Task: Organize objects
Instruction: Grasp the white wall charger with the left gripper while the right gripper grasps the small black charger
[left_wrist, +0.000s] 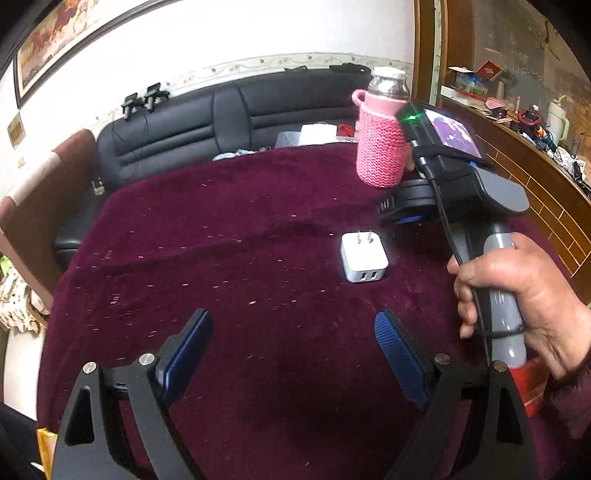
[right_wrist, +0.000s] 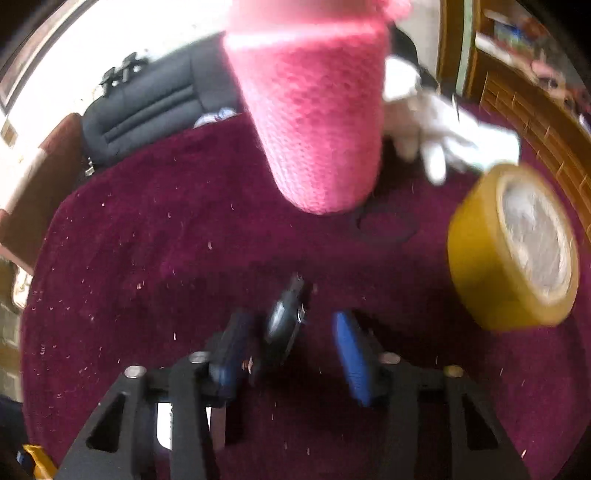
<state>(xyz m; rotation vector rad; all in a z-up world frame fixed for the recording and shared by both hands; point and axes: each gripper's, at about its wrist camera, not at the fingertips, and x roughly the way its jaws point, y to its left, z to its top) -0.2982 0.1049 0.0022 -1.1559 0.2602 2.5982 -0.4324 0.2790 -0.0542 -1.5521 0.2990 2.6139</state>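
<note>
Left gripper (left_wrist: 293, 352) jaws wide, empty; right gripper (right_wrist: 291, 332) jaws around dark object (right_wrist: 284, 317)

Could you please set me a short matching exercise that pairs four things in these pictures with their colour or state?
Things:
1. charger
2. bottle
3. tape roll
4. left gripper

Descriptions:
A. standing upright in a pink knitted sleeve
B. yellow, in the right wrist view only
C. open, with nothing between its fingers
D. white, lying on the maroon cloth with its two prongs showing

Pairs: 1-D, 2-A, 3-B, 4-C
</note>
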